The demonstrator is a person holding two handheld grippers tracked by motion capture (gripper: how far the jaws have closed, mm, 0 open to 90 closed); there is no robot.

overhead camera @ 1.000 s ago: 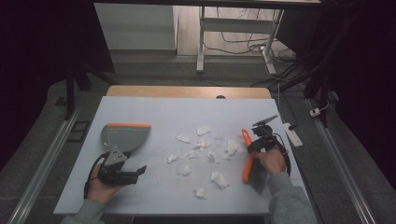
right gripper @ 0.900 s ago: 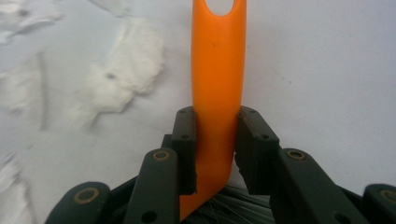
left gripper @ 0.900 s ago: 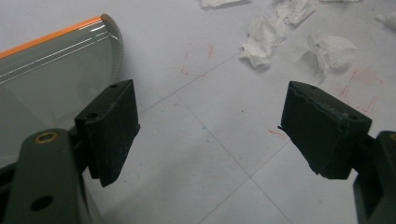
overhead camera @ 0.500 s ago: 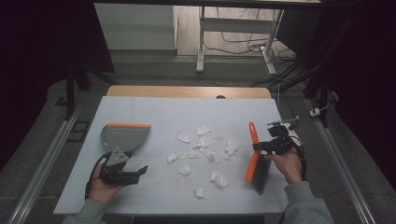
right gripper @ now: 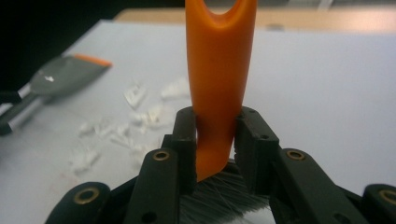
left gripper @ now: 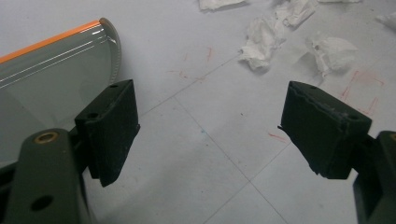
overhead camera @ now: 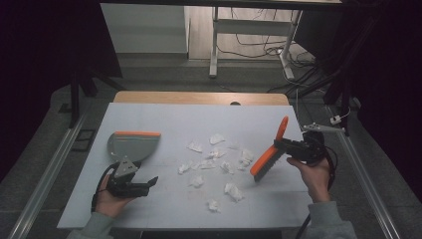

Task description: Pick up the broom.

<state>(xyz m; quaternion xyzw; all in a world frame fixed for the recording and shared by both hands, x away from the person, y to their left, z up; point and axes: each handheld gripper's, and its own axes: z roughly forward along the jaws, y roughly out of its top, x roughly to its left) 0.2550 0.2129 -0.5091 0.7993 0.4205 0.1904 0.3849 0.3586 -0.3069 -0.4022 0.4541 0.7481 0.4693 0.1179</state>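
My right gripper [overhead camera: 282, 145] [right gripper: 215, 140] is shut on the orange handle of a small brush [overhead camera: 268, 152] [right gripper: 218, 79]; the grey bristles tilt down toward the white table at the right of several crumpled paper scraps [overhead camera: 215, 160] [right gripper: 140, 116]. A grey dustpan [overhead camera: 132, 145] [left gripper: 51, 74] [right gripper: 63, 74] with an orange lip lies flat at the left. My left gripper [overhead camera: 144, 185] [left gripper: 210, 135] hovers open just in front of the dustpan, nothing between its pads. More paper scraps [left gripper: 266, 37] lie beyond it.
The white sheet [overhead camera: 169, 124] covers a wooden table [overhead camera: 199, 97]. Metal rails [overhead camera: 45, 184] run along both sides on the floor. A white desk frame [overhead camera: 214, 45] and cables stand behind the table.
The right gripper has lifted and swung the brush from lying near the right edge to a tilt with the handle up, bristles toward the scraps. The left gripper has barely moved.
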